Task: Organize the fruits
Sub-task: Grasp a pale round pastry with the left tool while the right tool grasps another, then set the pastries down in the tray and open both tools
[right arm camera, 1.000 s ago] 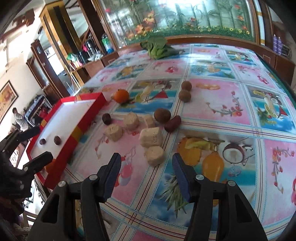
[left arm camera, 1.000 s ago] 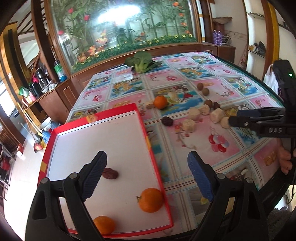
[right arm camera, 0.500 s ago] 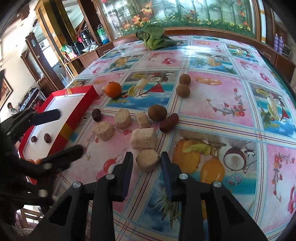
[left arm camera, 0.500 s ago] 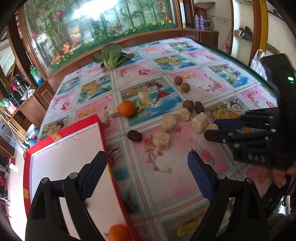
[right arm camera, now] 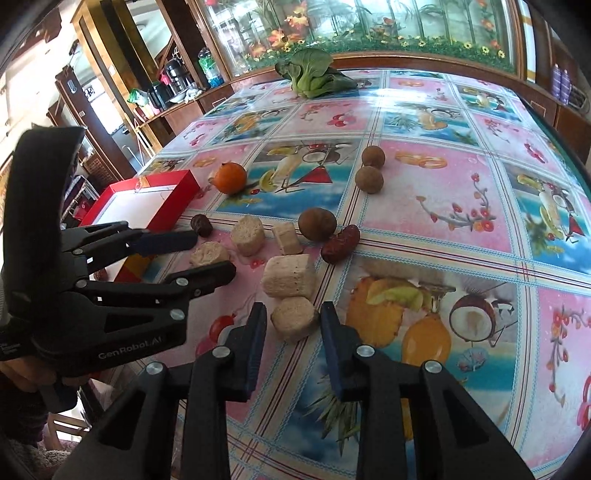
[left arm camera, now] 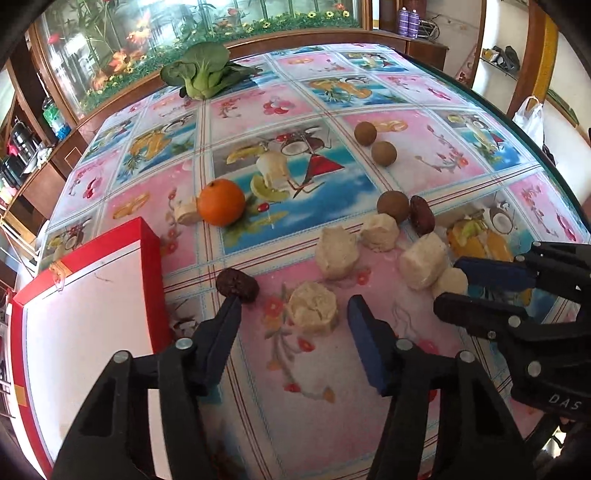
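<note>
Floral tablecloth (left arm camera: 295, 110), red tray (left arm camera: 88, 314), white inside

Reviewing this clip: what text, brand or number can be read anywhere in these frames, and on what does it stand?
"GenRobot.AI": white lettering on the black body of the left tongs, right wrist view.
"DAS": on the black body of the right tongs, left wrist view; further letters may be cut off.
Purple bottles on the sideboard: labels too small to read.

Two close, downward-tilted wrist views from opposite sides, sharing the tablecloth (left arm camera: 295, 369).
</note>
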`<state>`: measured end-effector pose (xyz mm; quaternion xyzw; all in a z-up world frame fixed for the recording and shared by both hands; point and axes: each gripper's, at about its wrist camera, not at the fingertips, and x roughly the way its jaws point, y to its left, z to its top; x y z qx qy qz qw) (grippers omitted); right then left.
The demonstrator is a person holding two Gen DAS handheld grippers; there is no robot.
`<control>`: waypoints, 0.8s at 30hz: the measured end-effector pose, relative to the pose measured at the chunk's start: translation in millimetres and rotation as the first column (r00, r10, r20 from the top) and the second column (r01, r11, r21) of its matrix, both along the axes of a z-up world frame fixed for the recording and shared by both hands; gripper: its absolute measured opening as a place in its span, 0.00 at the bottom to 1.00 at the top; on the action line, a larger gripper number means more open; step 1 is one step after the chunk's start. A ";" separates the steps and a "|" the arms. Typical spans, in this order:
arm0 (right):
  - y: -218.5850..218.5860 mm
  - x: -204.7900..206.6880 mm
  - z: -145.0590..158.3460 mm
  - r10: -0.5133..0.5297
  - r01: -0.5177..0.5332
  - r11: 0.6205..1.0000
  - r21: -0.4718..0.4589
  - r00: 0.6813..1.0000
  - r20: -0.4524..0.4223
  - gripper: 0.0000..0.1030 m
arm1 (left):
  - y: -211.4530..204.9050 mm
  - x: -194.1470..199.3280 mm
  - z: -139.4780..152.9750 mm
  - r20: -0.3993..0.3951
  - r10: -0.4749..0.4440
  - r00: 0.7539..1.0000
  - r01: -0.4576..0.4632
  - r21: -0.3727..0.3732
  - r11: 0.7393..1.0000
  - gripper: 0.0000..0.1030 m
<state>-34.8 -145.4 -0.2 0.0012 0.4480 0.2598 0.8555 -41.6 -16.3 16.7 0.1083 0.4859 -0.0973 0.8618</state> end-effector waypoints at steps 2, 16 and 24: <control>0.3 -1.3 0.3 0.003 -0.003 1.000 -0.003 1.000 0.002 0.25 | -1.1 -0.7 0.3 -0.012 -0.011 1.000 0.010 -0.036 0.999 0.38; -2.7 -17.2 11.5 -0.013 0.014 0.999 0.034 0.999 -0.029 0.25 | 11.3 -39.7 20.6 0.038 -0.027 0.999 0.031 -0.115 0.993 0.28; 50.7 -27.0 43.0 0.079 -0.083 0.990 0.111 0.996 0.043 0.25 | 72.0 -89.4 61.9 0.158 0.071 0.985 -0.043 -0.171 0.984 0.28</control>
